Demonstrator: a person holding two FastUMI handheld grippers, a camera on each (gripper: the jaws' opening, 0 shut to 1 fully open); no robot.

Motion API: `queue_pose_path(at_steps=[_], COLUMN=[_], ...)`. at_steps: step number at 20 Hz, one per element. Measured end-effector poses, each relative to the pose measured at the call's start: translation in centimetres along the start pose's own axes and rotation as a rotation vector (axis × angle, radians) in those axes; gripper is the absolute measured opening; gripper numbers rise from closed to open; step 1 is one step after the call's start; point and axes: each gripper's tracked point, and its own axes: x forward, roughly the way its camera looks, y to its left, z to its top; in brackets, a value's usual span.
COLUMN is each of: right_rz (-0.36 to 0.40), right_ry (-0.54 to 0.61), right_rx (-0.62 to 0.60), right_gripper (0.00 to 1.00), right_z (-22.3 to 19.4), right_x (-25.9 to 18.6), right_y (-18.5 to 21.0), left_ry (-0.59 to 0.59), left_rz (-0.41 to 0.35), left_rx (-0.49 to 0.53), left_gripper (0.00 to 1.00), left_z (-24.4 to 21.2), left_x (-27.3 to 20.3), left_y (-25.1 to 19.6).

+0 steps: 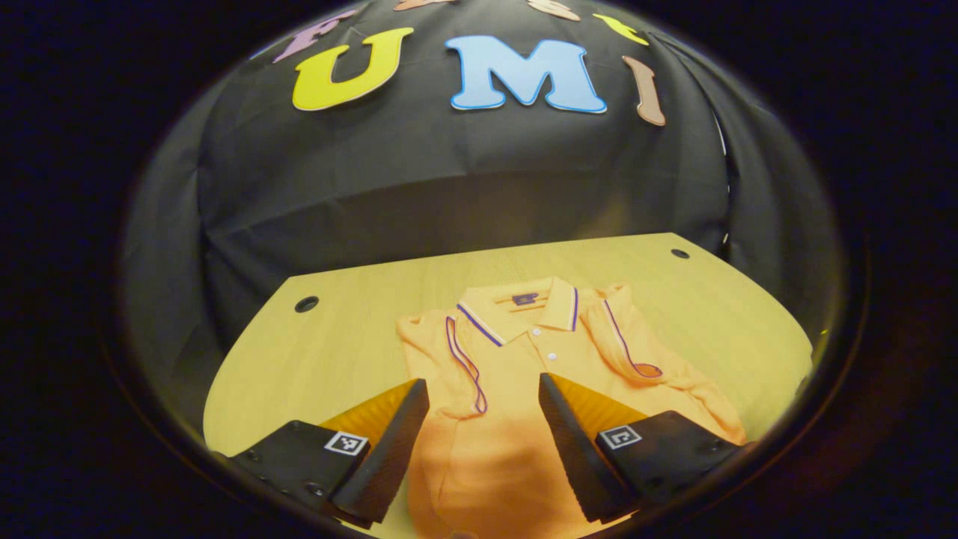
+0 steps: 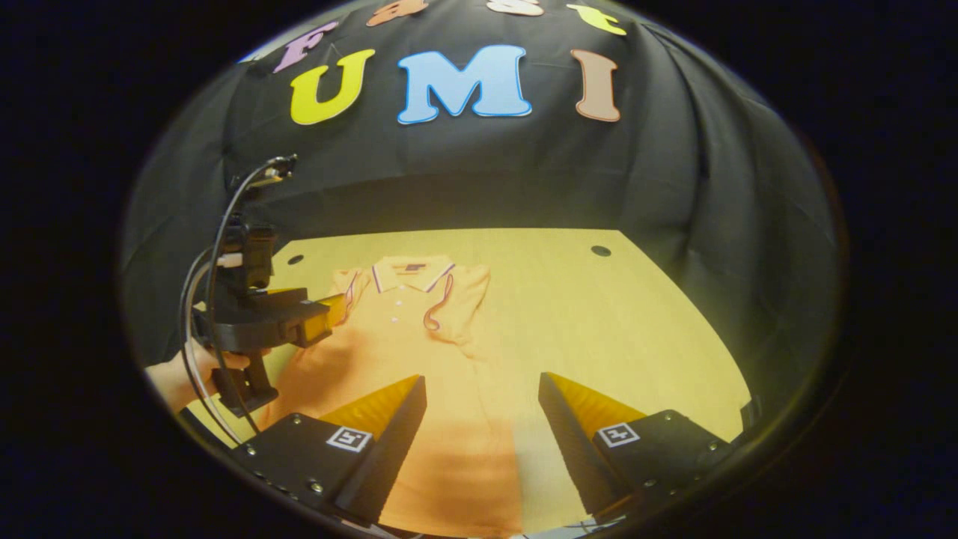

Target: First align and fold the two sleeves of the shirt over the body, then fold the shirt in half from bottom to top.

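Black cloth wall (image 1: pixel 464 172) drapes behind a pale wooden table (image 2: pixel 644 314) — two round holes near its back corners

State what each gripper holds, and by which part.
Nothing is held. The left gripper and right gripper both hang open above the orange shirt, whose sleeves are already folded over its body.

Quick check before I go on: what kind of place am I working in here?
Most likely a staged recording booth, not a home: black cloth wall behind, a bare wooden table with cable holes, and one orange polo shirt laid flat, sleeves already folded in.
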Motion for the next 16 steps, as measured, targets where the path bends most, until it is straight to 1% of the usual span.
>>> queue_pose_path(at_steps=[1, 5, 6, 7, 9, 10, 13, 14, 16], right_rz=[0.002, 0.0, 0.001, 0.002, 0.002, 0.0, 0.005, 0.008, 0.018], right_ry=[0.006, 0.041, 0.051, 0.061, 0.081, 0.089, 0.112, 0.122, 0.145], right_rx=[-0.001, -0.013, -0.014, -0.015, -0.018, -0.021, -0.031, -0.035, -0.041], right_gripper=[0.94, 0.94, 0.94, 0.94, 0.94, 0.94, 0.94, 0.94, 0.94], right_z=[-0.7, -3.7, -4.4, -5.2, -6.6, -7.1, -8.7, -9.2, -10.5], right_x=[-0.3, -1.4, -1.6, -1.8, -2.2, -2.3, -2.7, -2.8, -3.0], right_y=[-0.1, -0.6, -0.7, -0.8, -1.0, -1.1, -1.3, -1.3, -0.9], left_ry=[0.003, 0.023, 0.029, 0.039, 0.054, 0.063, 0.081, 0.087, 0.101], left_rz=[-0.007, -0.032, -0.036, -0.041, -0.039, -0.038, -0.022, -0.014, 0.001], left_rx=[0.003, -0.009, -0.018, -0.024, -0.039, -0.051, -0.094, -0.107, -0.119], left_gripper=[1.0, 1.0, 0.97, 1.0, 1.0, 0.96, 0.96, 1.0, 1.0], left_z=[-0.6, -3.1, -3.9, -4.7, -6.1, -6.7, -8.4, -8.9, -10.2], left_x=[-1.1, -5.3, -6.3, -7.3, -9.1, -9.9, -12.2, -12.9, -14.4], left_y=[-0.4, -1.5, -1.6, -1.8, -1.6, -1.5, -1.0, -0.7, -0.3])
